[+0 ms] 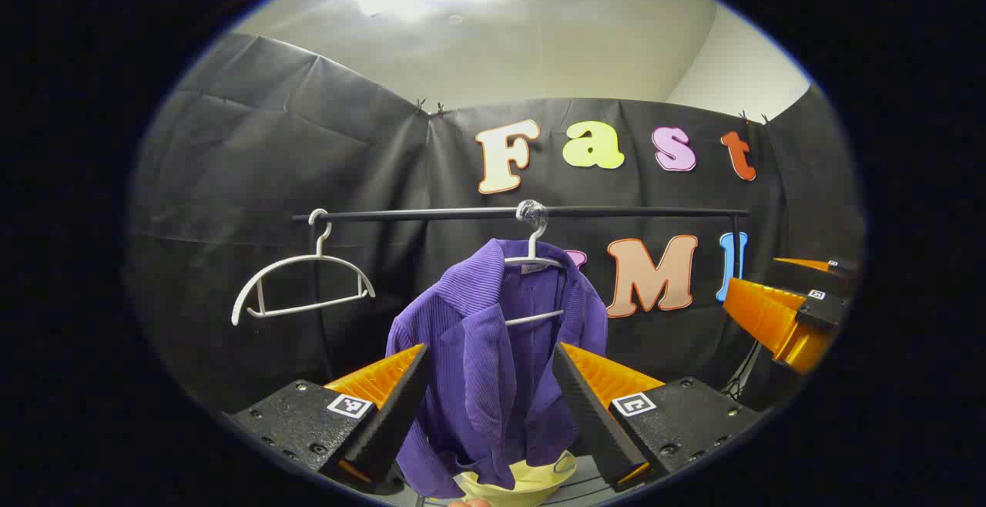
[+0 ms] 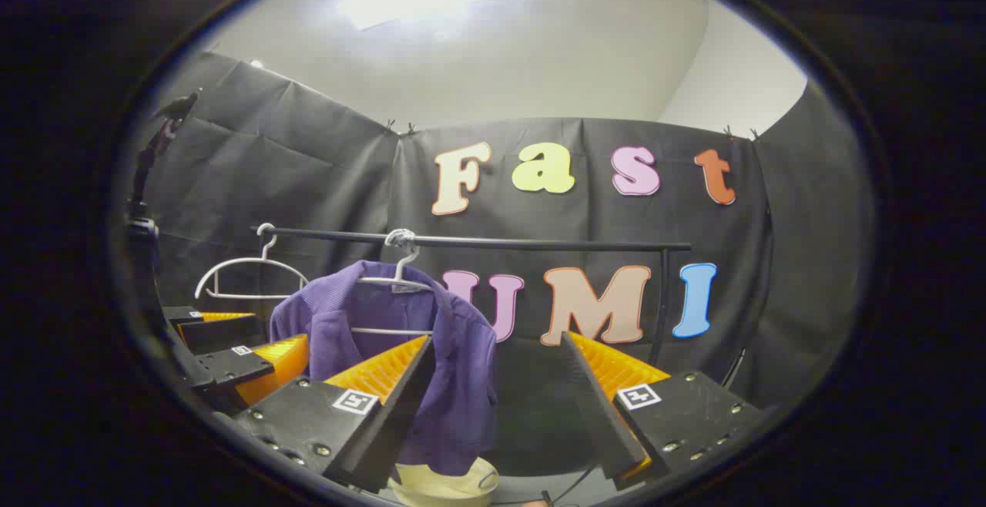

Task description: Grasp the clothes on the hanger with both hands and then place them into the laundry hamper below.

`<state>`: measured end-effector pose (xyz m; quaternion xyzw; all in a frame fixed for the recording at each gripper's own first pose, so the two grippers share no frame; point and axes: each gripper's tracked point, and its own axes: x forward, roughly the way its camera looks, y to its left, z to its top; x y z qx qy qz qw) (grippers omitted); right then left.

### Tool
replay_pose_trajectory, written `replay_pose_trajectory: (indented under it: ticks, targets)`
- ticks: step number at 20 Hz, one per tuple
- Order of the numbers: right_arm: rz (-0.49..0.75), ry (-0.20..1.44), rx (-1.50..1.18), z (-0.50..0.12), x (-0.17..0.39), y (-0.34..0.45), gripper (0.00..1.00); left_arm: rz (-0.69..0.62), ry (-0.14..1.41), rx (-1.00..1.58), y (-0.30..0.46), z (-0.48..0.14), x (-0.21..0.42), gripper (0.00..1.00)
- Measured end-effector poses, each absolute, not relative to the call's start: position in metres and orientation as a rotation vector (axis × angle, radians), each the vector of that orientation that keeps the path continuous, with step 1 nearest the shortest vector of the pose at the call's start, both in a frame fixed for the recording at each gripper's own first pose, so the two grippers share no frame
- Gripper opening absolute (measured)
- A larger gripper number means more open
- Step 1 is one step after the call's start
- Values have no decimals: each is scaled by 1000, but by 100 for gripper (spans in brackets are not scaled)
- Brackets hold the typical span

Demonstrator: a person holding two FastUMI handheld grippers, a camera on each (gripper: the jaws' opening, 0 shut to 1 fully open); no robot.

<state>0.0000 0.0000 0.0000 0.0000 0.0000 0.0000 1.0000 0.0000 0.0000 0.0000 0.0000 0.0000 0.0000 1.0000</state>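
Reaching for purple shirt (image 1: 493, 353) | left gripper (image 1: 489, 399), right gripper (image 2: 493, 391) spread wide | pinch both shoulders, lift off hanger (image 1: 533, 260)

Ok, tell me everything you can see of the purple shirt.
The purple shirt is a ribbed, collared garment, open at the front, draped on a white hanger hooked over the black rail. It hangs limp, its hem just above the pale yellow hamper. Neither gripper's fingers touch it.
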Motion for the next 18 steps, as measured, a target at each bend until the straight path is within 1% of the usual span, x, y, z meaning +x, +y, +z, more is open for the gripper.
replay_pose_trajectory:
  ticks: [7,8,9,10,11,12,17,18]
  targets:
    - [15,-6,-4,1,12,-1,93,49,51,-2,7,-22,23,96]
    - [16,-7,-4,0,14,-3,96,54,59,-1,8,-26,29,96]
    - [18,-7,-6,0,16,-4,93,60,67,2,9,-31,34,96]
    - [19,-9,-10,0,18,-5,96,71,73,9,13,-36,40,96]
    - [17,-11,-14,1,20,-6,94,85,81,20,15,-41,46,96]
    - [15,-15,-15,1,22,-8,93,95,89,27,15,-46,51,96]
    - [18,-34,-35,3,33,-8,94,92,114,44,13,-70,76,96]
    - [23,-31,-41,2,35,-7,94,95,122,46,14,-76,80,92]
